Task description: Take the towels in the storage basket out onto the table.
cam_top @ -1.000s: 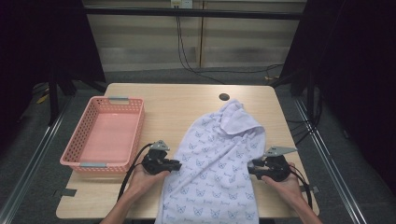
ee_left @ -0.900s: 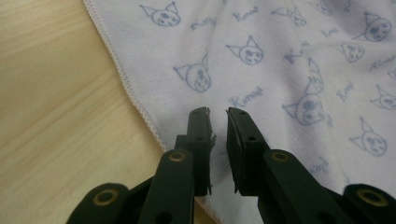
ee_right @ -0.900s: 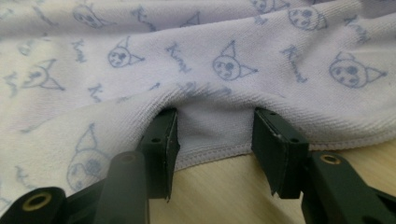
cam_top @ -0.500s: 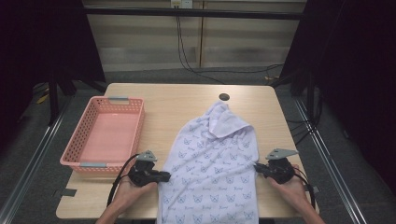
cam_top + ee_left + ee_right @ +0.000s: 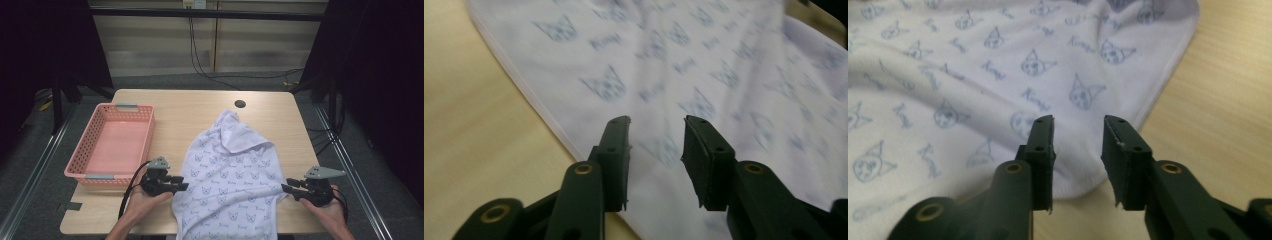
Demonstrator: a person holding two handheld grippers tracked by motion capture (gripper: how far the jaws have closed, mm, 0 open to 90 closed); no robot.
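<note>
The wooden desk [image 5: 175, 107] carries everything here, with a small dark round hole [image 5: 240, 104] near its far edge. Spread across its near middle lies a white cloth [image 5: 230, 180] printed with small blue cat faces; it reaches from just short of that hole down to the near edge of the desk, where its lower end hangs over. Its far end is bunched into a folded peak, and the rest lies fairly flat with soft creases.

To the left of the cloth, well apart from it, sits a pink plastic basket [image 5: 87, 150] with latticed walls and grey handles at both short ends.

The left tongs [image 5: 179, 186] rest low at the cloth's left border, held in the person's left hand [image 5: 145, 200]. In the left gripper view the left tongs' two black jaws stand partly apart over the hem, having just been opening, with nothing pinched between them. The right tongs [image 5: 286, 189] sit at the cloth's right border in the right hand [image 5: 325, 205]. Its jaws too have just been opening and stand partly apart above the hem, gripping nothing; bare desk shows beside them.
</note>
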